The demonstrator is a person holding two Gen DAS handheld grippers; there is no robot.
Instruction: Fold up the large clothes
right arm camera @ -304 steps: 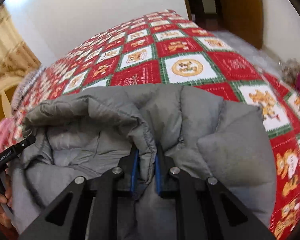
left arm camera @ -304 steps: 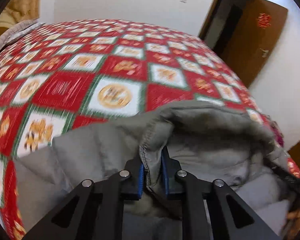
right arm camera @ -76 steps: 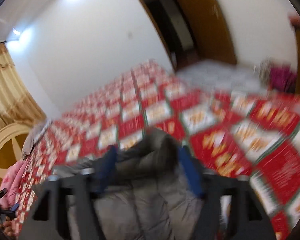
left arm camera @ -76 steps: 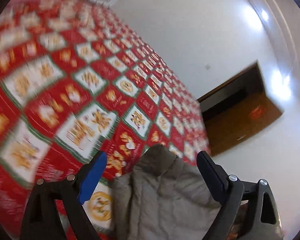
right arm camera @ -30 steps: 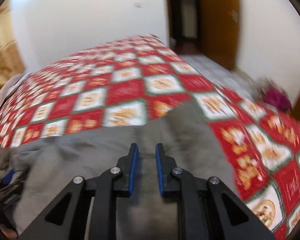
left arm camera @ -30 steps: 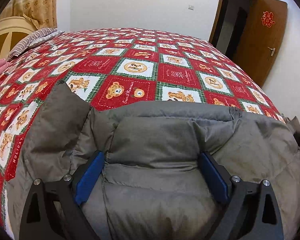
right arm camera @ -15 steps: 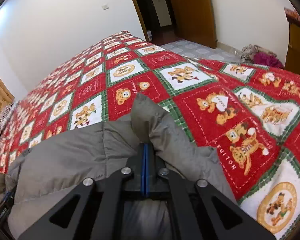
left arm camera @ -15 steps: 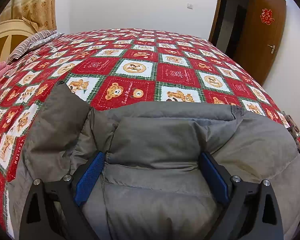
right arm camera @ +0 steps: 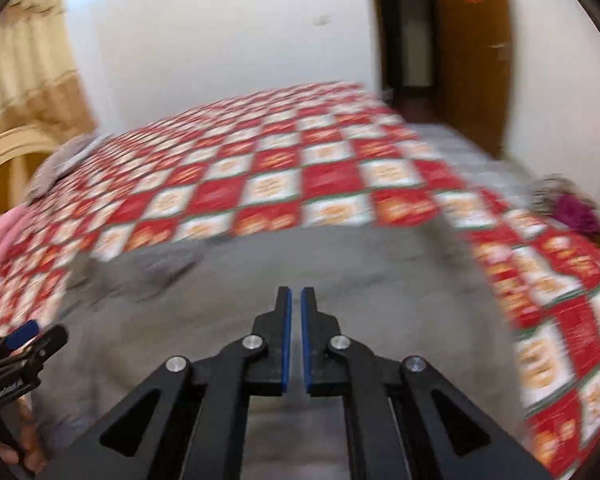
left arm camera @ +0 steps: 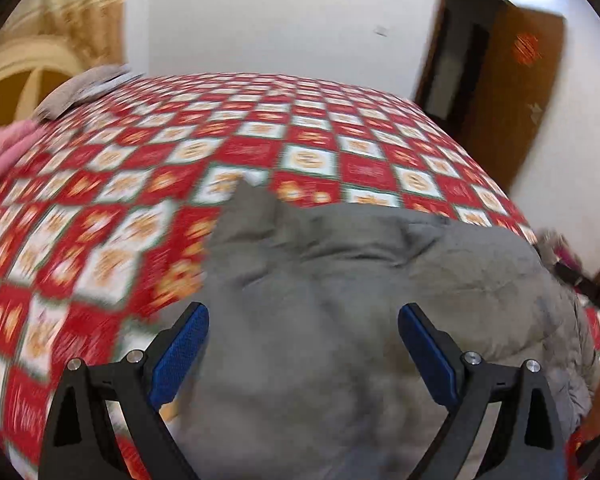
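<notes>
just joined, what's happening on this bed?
A person with a gripper in each hand is folding a grey padded jacket on a bed with a red checked cover. The jacket lies bunched at the near edge. The left gripper is wide open above it, holding nothing. The right gripper is nearly shut, with a thin gap between the pads and no fabric in it. So nothing is gripped, and both views are blurred by motion.

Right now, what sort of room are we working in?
Most likely a home bedroom: a large bed with a red patterned cover, a headboard beside curtains, and a wooden door.
</notes>
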